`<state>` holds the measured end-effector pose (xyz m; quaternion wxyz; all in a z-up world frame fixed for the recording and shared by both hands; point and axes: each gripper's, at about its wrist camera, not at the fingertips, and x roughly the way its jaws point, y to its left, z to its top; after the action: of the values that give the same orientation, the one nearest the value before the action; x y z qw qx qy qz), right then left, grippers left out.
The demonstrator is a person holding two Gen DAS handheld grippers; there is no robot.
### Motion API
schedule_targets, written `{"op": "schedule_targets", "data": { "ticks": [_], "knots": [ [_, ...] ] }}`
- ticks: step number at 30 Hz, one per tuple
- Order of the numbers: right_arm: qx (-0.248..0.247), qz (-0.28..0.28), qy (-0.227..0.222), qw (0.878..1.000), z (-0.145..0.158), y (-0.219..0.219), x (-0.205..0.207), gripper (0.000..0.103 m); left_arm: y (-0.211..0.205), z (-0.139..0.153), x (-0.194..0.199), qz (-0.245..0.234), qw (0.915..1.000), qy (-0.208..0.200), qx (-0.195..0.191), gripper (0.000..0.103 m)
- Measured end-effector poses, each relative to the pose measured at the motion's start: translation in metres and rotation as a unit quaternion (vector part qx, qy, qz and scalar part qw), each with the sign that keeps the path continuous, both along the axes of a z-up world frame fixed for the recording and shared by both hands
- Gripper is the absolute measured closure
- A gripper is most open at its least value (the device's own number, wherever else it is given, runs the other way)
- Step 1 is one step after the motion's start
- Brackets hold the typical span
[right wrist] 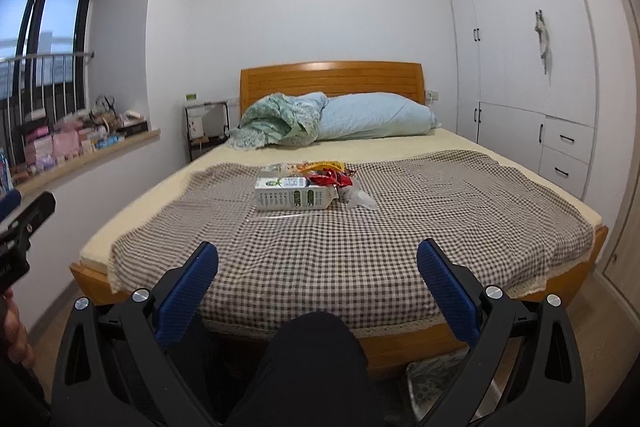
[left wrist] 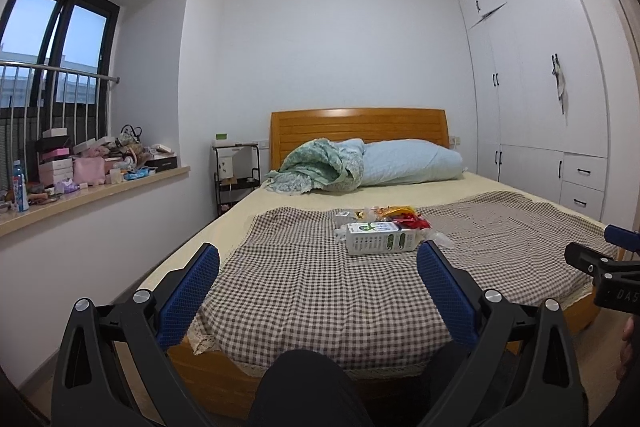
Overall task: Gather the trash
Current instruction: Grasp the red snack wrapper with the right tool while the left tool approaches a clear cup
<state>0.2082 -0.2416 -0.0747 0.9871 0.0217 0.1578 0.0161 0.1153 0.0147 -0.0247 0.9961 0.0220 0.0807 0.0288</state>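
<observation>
We are holding both claws, left claw (left wrist: pixel 318 267) and right claw (right wrist: pixel 317 265), spread empty; we are lining up the carton (right wrist: pixel 294 193) at twelve o'clock, approaching low over the bed (right wrist: pixel 360 251).

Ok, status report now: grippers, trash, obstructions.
Left hand-held gripper open, empty; right hand-held gripper the same. Milk carton and wrappers untouched on checkered blanket. Nothing in the way.

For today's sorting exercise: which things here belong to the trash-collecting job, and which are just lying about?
Belongs to the job:
white carton
red wrapper
clear plastic scrap
left gripper, open
right gripper, open

Just lying about:
pillow
bundled quilt
checked cloth
windowsill clutter
</observation>
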Motion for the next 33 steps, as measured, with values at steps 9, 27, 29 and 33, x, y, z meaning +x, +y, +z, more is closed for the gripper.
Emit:
{"op": "schedule_targets", "data": {
  "ticks": [9,27,29,33],
  "knots": [
    [0.008,-0.019,0.03,0.999,-0.008,-0.012,0.085,0.008,0.008,-0.014,0.103,0.012,0.9997,0.023,-0.004,0.007],
    [0.065,-0.001,0.095,0.993,0.002,-0.042,0.249,0.008,0.009,-0.018,0.306,-0.009,0.9944,0.106,0.0,0.007],
    [0.064,0.01,0.105,0.992,0.0,-0.044,0.27,0.008,0.009,-0.022,0.325,-0.01,0.9936,0.113,-0.004,0.007],
    [0.05,0.029,0.12,0.991,-0.014,-0.046,0.315,0.008,0.008,-0.033,0.365,-0.008,0.9921,0.125,-0.008,0.007]
  ]
}}
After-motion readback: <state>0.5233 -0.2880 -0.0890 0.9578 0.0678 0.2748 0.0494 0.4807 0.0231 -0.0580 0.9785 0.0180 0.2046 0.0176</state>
